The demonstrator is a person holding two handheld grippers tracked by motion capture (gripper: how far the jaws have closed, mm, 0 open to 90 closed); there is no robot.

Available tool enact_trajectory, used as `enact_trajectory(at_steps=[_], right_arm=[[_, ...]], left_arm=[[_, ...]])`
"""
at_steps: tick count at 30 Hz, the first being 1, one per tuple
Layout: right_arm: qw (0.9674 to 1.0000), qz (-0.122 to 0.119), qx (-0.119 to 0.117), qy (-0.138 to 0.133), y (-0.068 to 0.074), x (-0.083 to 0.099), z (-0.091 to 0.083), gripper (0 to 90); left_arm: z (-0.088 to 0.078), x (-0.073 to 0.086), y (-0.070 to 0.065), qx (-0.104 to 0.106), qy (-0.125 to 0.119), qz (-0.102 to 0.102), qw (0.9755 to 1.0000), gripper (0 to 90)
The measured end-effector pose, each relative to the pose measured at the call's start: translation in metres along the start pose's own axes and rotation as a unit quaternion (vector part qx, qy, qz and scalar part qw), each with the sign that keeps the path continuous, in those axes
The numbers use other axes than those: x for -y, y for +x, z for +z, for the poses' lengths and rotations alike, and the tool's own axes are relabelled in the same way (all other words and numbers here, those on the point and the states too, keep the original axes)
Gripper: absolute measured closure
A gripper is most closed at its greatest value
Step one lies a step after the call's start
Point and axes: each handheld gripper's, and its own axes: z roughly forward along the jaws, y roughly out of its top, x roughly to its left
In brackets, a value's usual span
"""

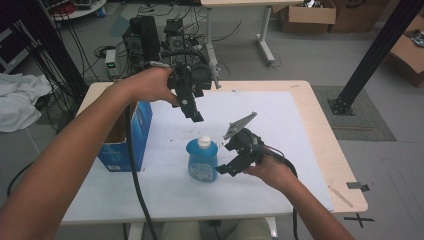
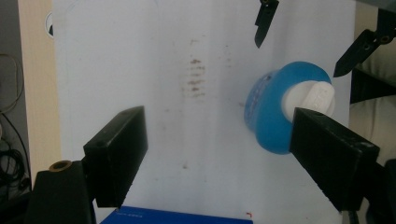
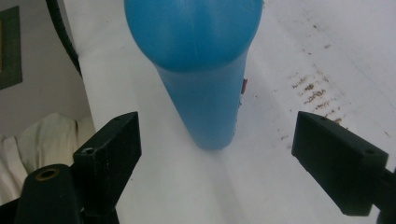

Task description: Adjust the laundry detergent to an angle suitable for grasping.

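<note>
A blue bottle (image 1: 202, 160) with a white cap (image 1: 203, 142) stands upright on the white mat (image 1: 280, 125) near the middle of the table. My left gripper (image 1: 194, 114) hangs open above and behind it, pointing down; in the left gripper view the bottle (image 2: 268, 112) and its cap (image 2: 310, 97) lie under the right jaw. My right gripper (image 1: 227, 167) is open just to the bottle's right, low over the mat. The right gripper view looks at the bottle's body (image 3: 201, 70) ahead of the spread jaws, which do not touch it.
A blue cardboard box (image 1: 125, 135) stands open at the mat's left edge. Faint brown stains (image 2: 196, 77) mark the mat. Behind the table are black equipment (image 1: 145, 40) and cables; cardboard boxes (image 1: 307, 15) sit on the floor beyond.
</note>
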Motion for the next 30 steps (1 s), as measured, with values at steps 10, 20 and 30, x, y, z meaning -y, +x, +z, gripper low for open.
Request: enact_trajectory(at_steps=[10,20,30], right_arm=[[0.9998,0.006,-0.002,-0.019,0.001,-0.002,0.017,15.9],[0.9994,0.004,-0.001,-0.036,0.003,-0.008,0.029,15.8],[0.9984,0.012,0.004,-0.055,0.002,-0.010,0.038,15.7]], left_arm=[[0.000,0.001,0.000,-0.001,-0.002,-0.001,1.0000,20.4],[0.000,0.003,0.001,-0.001,0.000,-0.004,1.0000,20.4],[0.001,0.003,0.003,-0.002,0.002,-0.006,1.0000,20.5]])
